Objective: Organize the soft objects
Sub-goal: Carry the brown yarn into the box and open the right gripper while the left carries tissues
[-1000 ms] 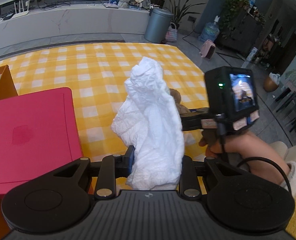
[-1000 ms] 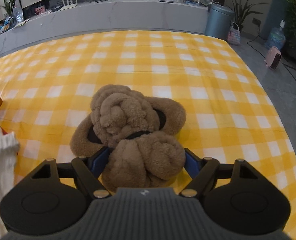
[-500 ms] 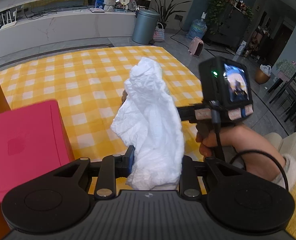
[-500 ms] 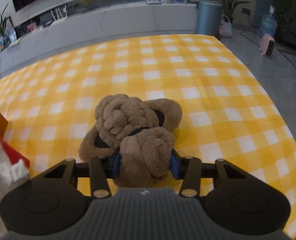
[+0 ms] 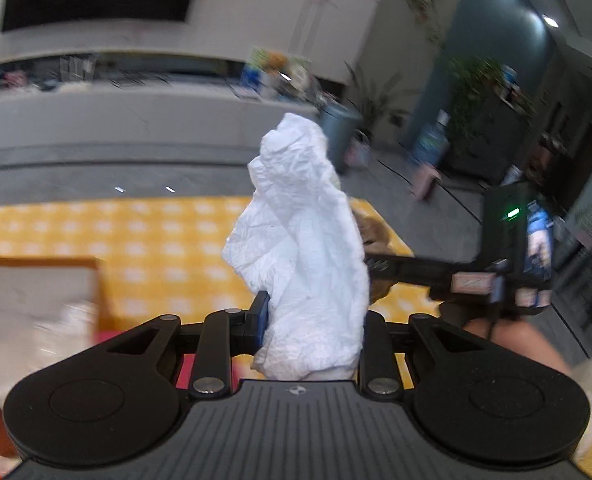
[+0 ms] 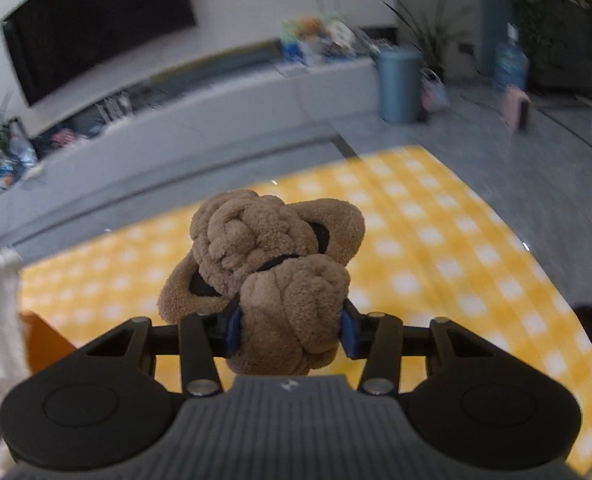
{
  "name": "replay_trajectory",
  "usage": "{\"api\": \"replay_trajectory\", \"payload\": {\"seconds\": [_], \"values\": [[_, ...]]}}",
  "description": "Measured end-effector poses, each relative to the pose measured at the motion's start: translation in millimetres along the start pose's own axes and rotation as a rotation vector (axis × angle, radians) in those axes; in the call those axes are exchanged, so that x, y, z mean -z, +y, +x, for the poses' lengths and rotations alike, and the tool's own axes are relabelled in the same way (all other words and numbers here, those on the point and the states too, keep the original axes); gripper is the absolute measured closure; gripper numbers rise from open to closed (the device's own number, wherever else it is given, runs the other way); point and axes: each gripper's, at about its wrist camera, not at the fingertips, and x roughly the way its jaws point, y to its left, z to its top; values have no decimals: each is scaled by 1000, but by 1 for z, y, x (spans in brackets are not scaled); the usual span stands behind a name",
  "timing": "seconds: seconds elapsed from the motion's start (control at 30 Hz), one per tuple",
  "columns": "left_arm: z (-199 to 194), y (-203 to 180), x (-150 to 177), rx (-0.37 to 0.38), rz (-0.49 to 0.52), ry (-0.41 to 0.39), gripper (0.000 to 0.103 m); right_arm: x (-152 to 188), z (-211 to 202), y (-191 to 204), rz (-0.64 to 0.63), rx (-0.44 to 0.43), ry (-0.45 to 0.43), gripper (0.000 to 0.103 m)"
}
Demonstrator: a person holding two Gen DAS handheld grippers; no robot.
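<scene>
The left gripper (image 5: 311,320) is clamped on a crumpled white cloth (image 5: 299,248), which stands up between its fingers above the yellow checked mat (image 5: 144,248). The right gripper (image 6: 290,328) is pinched on a brown plush toy (image 6: 272,264), lifted clear of the same mat. In the left view the right-hand tool's camera body (image 5: 519,248) shows a green light and a small lit screen, with the plush partly hidden behind the cloth.

Both soft things appear to be in transit, the carrying step of the sorting job. An orange-walled box (image 5: 96,292) sits at the lower left of the left view, with pale contents and a strip of pink beside it (both too blurred to identify). The next move likely calls for bringing each load over a container and opening the fingers only once it hangs within the walls; the loose cloth may snag on an edge.

No brand or writing can be read; a small emblem on each gripper body is illegible.
</scene>
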Motion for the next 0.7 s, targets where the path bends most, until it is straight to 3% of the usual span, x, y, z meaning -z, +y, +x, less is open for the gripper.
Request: {"api": "replay_trajectory", "payload": {"seconds": [0.13, 0.27, 0.47, 0.63, 0.7], "values": [[-36, 35, -7, -92, 8, -59, 74, -23, -23, 66, -55, -106, -67, 56], [-77, 69, -5, -176, -65, -113, 74, -23, -42, 130, -96, -248, -77, 56], [-115, 128, 10, -318, -231, -220, 74, 5, -48, 203, -111, -495, 54, 56], [-118, 179, 35, -461, -328, -216, 74, 31, -40, 253, -235, -508, 98, 56], [-120, 198, 46, -467, -382, -221, 74, 43, -27, 275, -322, -483, 128, 56]]}}
